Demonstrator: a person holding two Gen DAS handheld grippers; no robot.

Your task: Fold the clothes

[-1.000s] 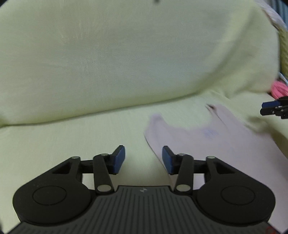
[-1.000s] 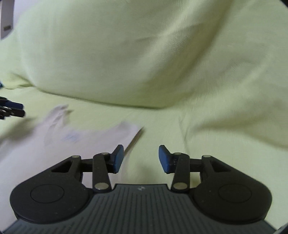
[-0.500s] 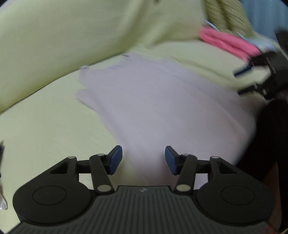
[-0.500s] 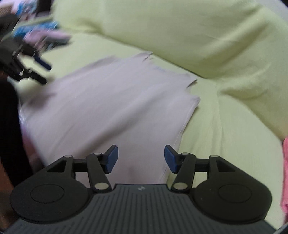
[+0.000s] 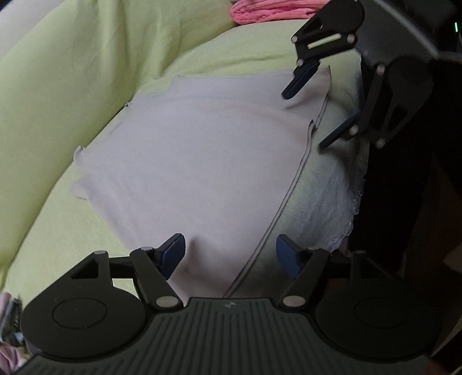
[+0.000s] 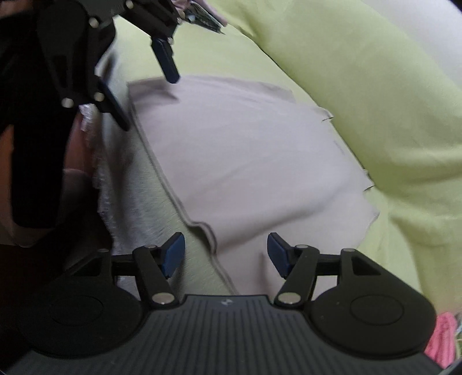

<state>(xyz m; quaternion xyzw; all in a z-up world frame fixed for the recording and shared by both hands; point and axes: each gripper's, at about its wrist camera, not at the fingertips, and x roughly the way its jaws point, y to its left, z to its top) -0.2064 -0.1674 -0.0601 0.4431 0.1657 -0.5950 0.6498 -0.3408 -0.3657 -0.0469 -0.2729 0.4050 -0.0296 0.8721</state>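
A pale lilac garment (image 5: pixel 202 161) lies spread flat on the yellow-green sofa seat (image 5: pixel 57 230), its stitched hem toward the seat's front edge. My left gripper (image 5: pixel 231 255) hovers over one end of that hem, jaws opening; the hem runs between the blue pads without being pressed. My right gripper (image 6: pixel 225 253) hovers at the other hem corner of the garment (image 6: pixel 245 161), jaws also opening around the edge, pads not touching it. Each gripper appears in the other's view: the right gripper (image 5: pixel 317 106) and the left gripper (image 6: pixel 141 86), both open above the hem.
The sofa backrest (image 5: pixel 72 72) rises behind the garment. A white lacy cover (image 5: pixel 332 202) hangs over the seat's front edge. Pink clothing (image 5: pixel 268 10) lies at the far end of the seat, also visible as pink cloth (image 6: pixel 441 337). Dark shapes fill the side beyond the seat edge.
Both grippers have swung away from the backrest and rolled to face the garment's hem from the front. Both jaws stand wider than before.
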